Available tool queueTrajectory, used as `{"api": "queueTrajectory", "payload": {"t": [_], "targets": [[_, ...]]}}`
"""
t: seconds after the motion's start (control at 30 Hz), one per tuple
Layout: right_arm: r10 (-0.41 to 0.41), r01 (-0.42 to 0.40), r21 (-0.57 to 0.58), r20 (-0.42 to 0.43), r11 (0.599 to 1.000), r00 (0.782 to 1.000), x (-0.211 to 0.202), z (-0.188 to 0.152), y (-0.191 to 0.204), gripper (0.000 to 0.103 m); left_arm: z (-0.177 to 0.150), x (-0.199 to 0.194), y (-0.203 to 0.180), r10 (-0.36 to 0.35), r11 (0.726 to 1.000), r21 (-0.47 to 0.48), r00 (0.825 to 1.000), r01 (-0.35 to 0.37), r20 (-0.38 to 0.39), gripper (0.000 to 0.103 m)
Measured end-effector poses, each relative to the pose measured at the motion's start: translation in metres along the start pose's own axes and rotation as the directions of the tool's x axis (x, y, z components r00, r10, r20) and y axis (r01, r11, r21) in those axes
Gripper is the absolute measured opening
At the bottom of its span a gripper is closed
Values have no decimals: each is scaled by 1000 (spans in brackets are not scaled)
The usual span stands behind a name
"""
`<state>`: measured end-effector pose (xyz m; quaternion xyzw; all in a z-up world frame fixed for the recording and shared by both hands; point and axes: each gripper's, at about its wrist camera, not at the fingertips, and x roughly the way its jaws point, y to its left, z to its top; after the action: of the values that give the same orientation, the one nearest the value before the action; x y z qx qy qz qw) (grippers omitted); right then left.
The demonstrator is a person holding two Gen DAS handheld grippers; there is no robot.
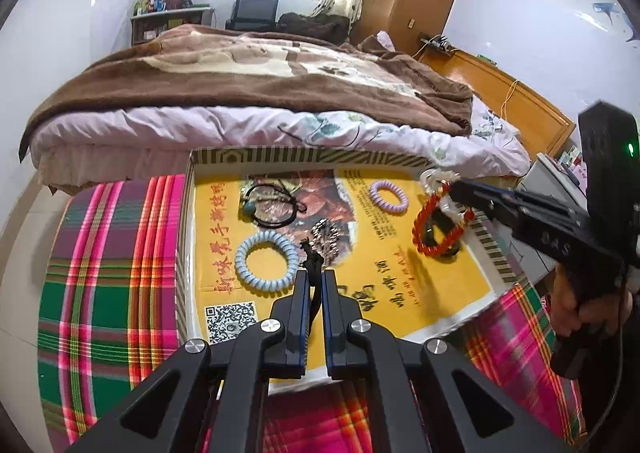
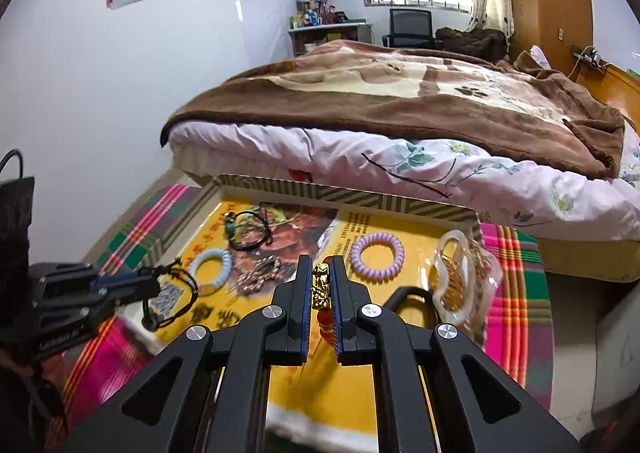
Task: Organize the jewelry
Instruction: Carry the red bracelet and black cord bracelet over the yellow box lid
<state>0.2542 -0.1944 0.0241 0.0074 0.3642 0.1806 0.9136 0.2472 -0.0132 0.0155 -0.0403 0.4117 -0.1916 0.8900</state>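
My left gripper [image 1: 314,277] is shut on a black cord bracelet [image 1: 313,259], which hangs as a loop in the right wrist view [image 2: 172,299]. My right gripper [image 2: 321,263] is shut on a red bead bracelet with a gold charm [image 2: 321,285]; it shows as a red loop held above the tray's right side in the left wrist view [image 1: 438,227]. In the yellow-lined tray [image 1: 224,189] lie a light blue coil band [image 1: 266,259], a purple coil band [image 1: 389,195], a black cord piece with a teal bead [image 1: 270,205] and a sparkly chain [image 1: 326,233].
A clear bag holding gold jewelry [image 2: 464,277] sits at the tray's right edge. The tray rests on a plaid cloth [image 1: 108,273]. A bed with a brown blanket [image 1: 256,73] stands right behind the tray.
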Motion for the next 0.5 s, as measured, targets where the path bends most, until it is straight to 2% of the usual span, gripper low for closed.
{"api": "queueTrajectory", "payload": {"t": [0.5], "targets": [[68,-78,-85,-109,993,992,44,-18,38,9,-14,20,28,37,998,-47,997,-40,-65,5]]}}
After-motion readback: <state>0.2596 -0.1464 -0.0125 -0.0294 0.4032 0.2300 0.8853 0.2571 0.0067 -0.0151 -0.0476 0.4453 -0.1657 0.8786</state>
